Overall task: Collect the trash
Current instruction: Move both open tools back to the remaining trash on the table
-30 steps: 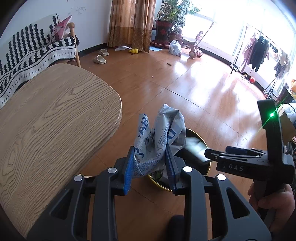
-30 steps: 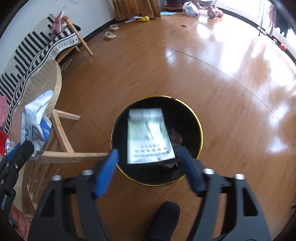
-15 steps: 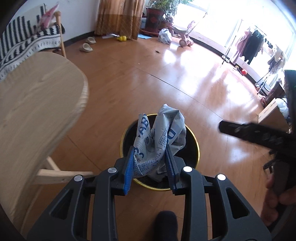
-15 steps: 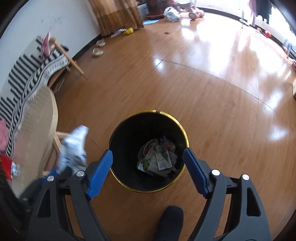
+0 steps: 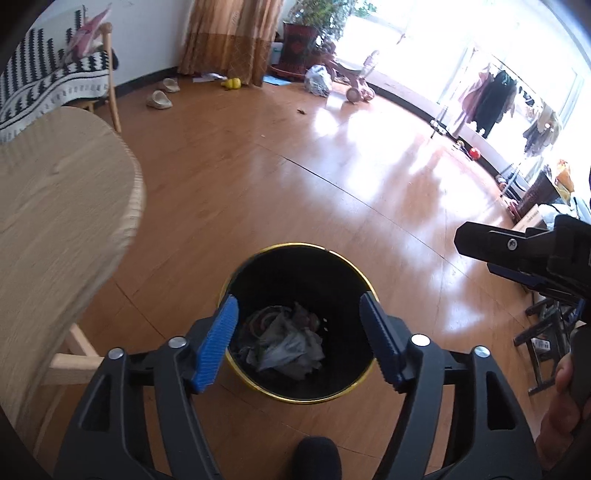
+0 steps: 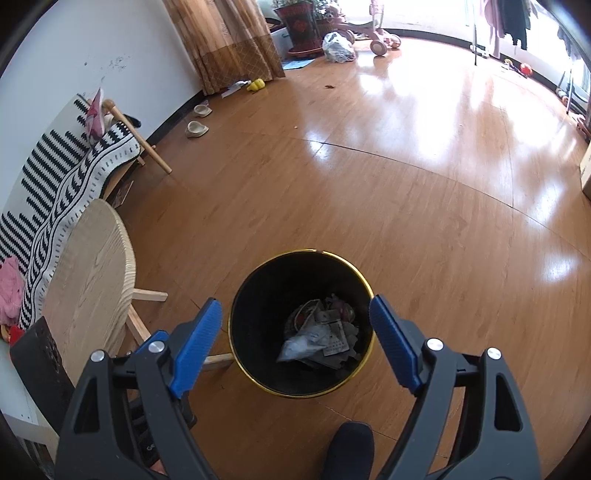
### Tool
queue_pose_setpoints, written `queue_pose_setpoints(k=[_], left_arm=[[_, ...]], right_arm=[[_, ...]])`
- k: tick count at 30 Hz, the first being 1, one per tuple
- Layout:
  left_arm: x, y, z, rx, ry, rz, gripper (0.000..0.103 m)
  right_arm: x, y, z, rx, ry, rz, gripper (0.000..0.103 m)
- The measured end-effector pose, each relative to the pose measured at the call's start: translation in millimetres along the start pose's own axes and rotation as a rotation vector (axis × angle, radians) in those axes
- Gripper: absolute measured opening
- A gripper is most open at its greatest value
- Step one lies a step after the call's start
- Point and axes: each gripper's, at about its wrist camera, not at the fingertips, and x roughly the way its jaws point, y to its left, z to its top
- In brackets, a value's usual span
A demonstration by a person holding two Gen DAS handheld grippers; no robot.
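A black trash bin with a gold rim (image 5: 349,264) (image 6: 360,275) stands on the wooden floor. Crumpled paper trash (image 5: 288,345) (image 6: 314,341) lies at its bottom. My left gripper (image 5: 298,338) is open and empty, held just above the bin's near rim. My right gripper (image 6: 295,341) is open and empty, also above the bin. The right gripper's body also shows in the left wrist view (image 5: 524,254) at the right edge.
A round light-wood table (image 5: 55,229) (image 6: 92,269) stands left of the bin. A striped-blanket sofa (image 6: 55,177) is behind it. Slippers (image 6: 197,127), a yellow toy (image 6: 256,85), a plant pot (image 6: 301,27) and a clothes rack (image 5: 491,96) lie farther off.
My left gripper carried the crumpled newspaper over the bin, opened and dropped it in. My right gripper let its paper fall into the bin earlier and drew back higher.
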Motion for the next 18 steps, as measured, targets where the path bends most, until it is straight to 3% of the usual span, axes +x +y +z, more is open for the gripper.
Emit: queue_pose_setpoints(k=[8,12,18], left_arm=[[-68,53,-3,-0.071,-0.076,0.110,0.093],[-119,114,-14,-0.162,-0.110,0.200,0.095],[-197,229,-48,-0.338,-0.157,0.385,0.095]], right_arm=[[1,74,-7,-0.143,0.011,0.033,0.086],[5,135,-22,-0.252,0.025,0.071,0.088],[25,264,-70,-0.469,0.090,0.143,0.090]])
